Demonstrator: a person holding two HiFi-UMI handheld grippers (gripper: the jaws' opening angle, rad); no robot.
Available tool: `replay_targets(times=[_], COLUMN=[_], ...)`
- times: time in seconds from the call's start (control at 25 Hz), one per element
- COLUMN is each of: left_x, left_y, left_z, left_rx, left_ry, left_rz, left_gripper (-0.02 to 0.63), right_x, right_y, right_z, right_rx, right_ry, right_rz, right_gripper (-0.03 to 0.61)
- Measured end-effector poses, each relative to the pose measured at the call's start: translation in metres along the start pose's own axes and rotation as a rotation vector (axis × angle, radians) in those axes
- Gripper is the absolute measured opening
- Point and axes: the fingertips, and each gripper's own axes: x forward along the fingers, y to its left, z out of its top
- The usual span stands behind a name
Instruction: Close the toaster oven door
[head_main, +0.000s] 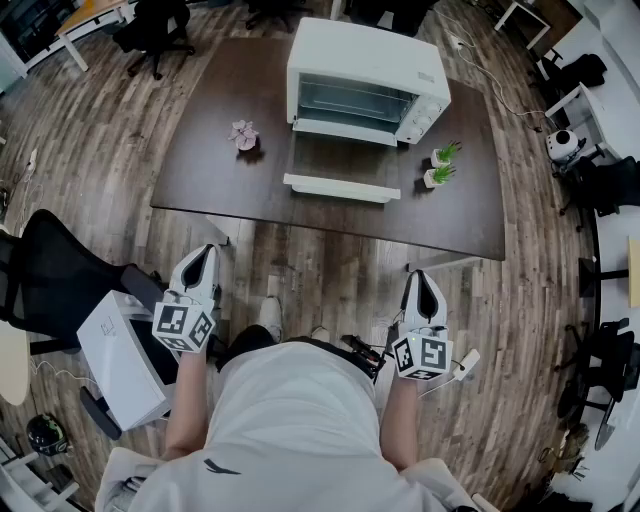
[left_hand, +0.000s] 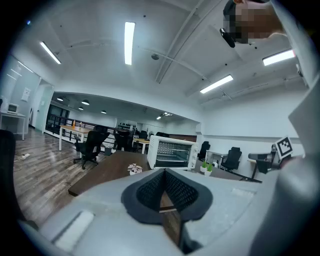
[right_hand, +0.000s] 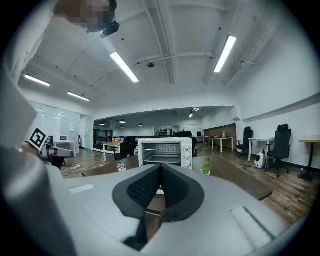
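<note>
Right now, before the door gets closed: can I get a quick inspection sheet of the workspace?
Surface: dark wooden table, carrying the oven and three small decorations.
Job's things: white toaster oven at the table's far middle; its door is fully open, lying flat toward the person.
Clutter: pink flower ornament left of the oven; two small potted plants right of it.
Grippers: left claw and right claw both shut, empty, held by the person's knees, short of the table.
Cables: one cable on the floor past the table's far right corner.
Surroundings: wood floor; black office chair at the person's left; more chairs and desks around.
</note>
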Motion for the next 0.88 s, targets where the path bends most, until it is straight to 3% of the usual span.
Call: replay_targets(times=[0.88], left_x=[0.046], left_y=[0.034], left_z=[0.000], left_rx=[-0.013], left_ry=[0.034], left_rz=[-0.052], left_gripper=[0.005], right_x=[0.036], right_y=[0.004], right_z=[-0.002], right_rx=[0.033], right_ry=[0.008], right_rz=[-0.069], right_gripper=[0.000])
